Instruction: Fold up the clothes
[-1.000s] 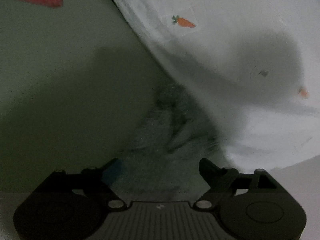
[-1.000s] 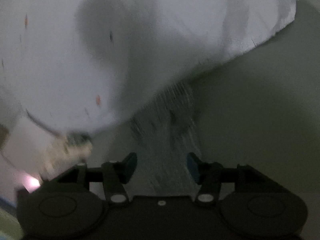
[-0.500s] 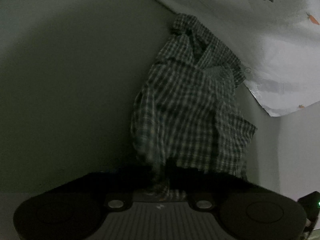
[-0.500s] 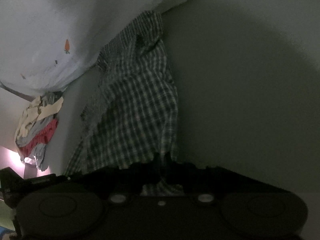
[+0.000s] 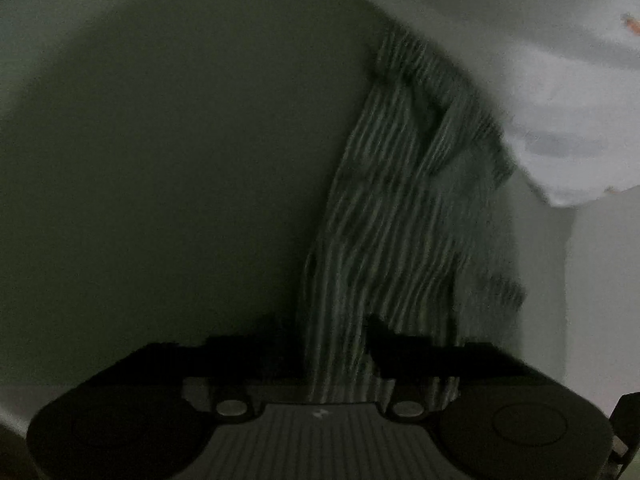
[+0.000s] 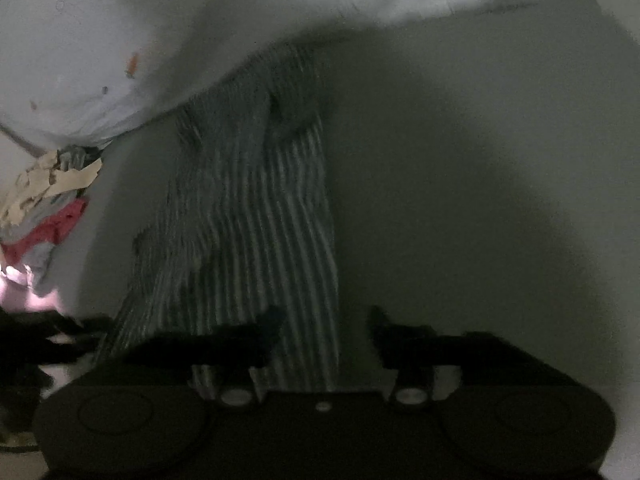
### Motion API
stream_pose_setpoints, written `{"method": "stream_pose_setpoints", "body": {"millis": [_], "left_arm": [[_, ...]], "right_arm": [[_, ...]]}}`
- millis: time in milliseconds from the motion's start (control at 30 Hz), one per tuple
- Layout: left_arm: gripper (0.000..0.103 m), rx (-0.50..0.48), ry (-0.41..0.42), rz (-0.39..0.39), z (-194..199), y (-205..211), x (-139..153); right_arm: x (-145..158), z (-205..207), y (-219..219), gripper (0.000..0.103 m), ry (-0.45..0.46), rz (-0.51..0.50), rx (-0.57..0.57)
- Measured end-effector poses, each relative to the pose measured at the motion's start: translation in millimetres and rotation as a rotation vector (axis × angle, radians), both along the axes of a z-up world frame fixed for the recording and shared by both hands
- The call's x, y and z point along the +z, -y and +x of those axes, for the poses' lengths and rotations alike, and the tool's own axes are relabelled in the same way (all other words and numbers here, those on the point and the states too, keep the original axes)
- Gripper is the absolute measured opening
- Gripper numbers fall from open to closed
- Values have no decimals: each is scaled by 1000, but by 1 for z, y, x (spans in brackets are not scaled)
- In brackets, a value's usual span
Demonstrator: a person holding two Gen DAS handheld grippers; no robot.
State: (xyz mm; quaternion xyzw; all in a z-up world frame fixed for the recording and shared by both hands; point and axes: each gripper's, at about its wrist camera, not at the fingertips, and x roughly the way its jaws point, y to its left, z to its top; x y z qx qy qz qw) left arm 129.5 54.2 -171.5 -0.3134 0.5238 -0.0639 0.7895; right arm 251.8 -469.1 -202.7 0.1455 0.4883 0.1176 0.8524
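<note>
A dark checked garment (image 5: 400,220) lies in a long rumpled strip on the grey-green surface (image 5: 160,160), blurred by motion. Its near end runs between the fingers of my left gripper (image 5: 324,328), whose jaws are opening; the cloth brushes the right finger and stands off the left one. In the right wrist view the same garment (image 6: 260,220) stretches away from my right gripper (image 6: 325,320). Those jaws are opening too. The cloth edge sits by the left finger, with a gap to the right one.
A white sheet with small carrot prints (image 5: 560,80) covers the far side and overlaps the garment's far end (image 6: 100,60). A pile of beige, red and grey clothes (image 6: 48,208) sits at the left. A dark object (image 6: 32,340) shows at the left edge.
Half a second ago both grippers were shut on the garment's near edge. Now both sets of fingers stand apart, and both cameras have sunk closer to the cloth.
</note>
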Motion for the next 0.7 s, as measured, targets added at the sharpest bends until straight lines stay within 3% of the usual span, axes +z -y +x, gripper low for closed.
{"method": "stream_pose_setpoints", "body": {"millis": [100,233,267,300,333,400,433,500,567,700], "left_arm": [[70,1,98,-9,18,-4,7],[70,-101,104,23,60,16,-6],[69,-136,97,51,69,25,-10],[66,-168,94,79,72,30,-12],[61,-198,94,113,74,36,-13],[32,-235,103,222,71,48,-11],[27,-235,98,263,71,50,-10],[9,-187,89,252,68,40,-6],[4,-131,96,186,68,29,-1],[2,-102,159,169,73,28,21]], "right_arm": [[3,21,-10,55,70,-14,27],[-17,62,-22,53,36,-12,48],[-22,70,-25,47,17,-9,56],[-25,75,-26,23,-6,-10,51],[-27,80,-26,10,-29,-12,46],[-22,81,-25,5,1,-18,38],[-17,79,-25,4,26,-22,42],[-10,76,-23,3,62,-29,53],[-4,75,-20,3,84,-33,62],[6,76,-14,2,117,-27,58]]}}
